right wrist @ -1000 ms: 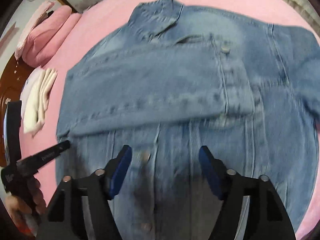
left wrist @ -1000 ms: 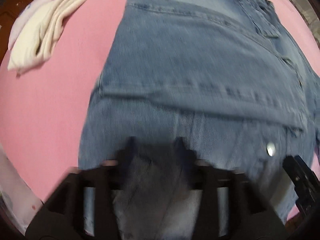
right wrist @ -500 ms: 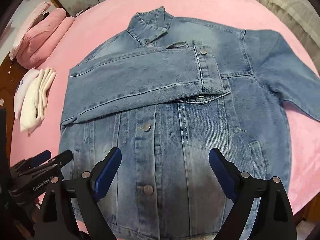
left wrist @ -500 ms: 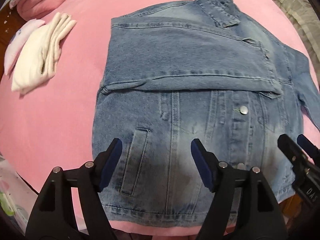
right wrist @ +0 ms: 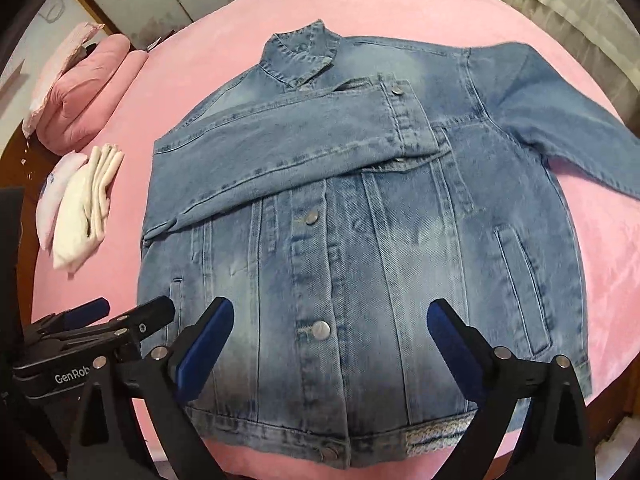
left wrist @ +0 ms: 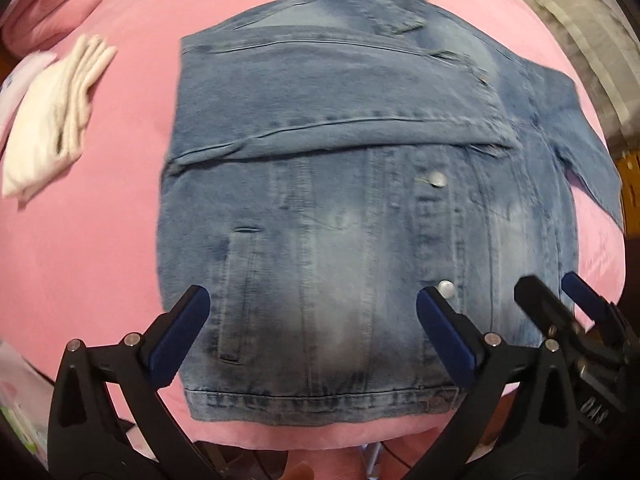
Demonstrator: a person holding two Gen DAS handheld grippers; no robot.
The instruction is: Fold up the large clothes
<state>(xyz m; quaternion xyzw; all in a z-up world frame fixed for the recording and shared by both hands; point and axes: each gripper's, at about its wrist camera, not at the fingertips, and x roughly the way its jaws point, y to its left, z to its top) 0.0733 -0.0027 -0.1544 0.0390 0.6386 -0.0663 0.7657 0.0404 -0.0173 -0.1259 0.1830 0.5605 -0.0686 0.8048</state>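
The pink bed (right wrist: pixel 400 4) fills both views, and spread across it, front up and buttoned, lies the denim jacket (right wrist: pixel 360 264), collar away from us, hem at the near edge. A second ago the cameras sat low and close over the cloth with everything smeared; now they have pulled back and up, and the whole garment shows at once. That says the first fold is finished: the left sleeve (right wrist: pixel 288 140) lies across the chest, cuff just past the button placket, flat and staying put. The right sleeve (right wrist: pixel 560 108) is the job outstanding (it runs out loose over the bedding, well off the body), so by my reckoning that gets folded in next, then the hem goes up toward the collar.

Off to the left, near the pillows (right wrist: pixel 88 92), a folded cream garment (right wrist: pixel 90 208) waits well apart from the jacket.

Now the tools. The right gripper (right wrist: pixel 330 344) hovers over the lower front, its fingers spread wide with nothing between them. The left gripper (left wrist: pixel 312 324) hangs over the hem on the pocket side, fingers just as wide and likewise empty. Neither appears to touch the denim, both free for the next reach
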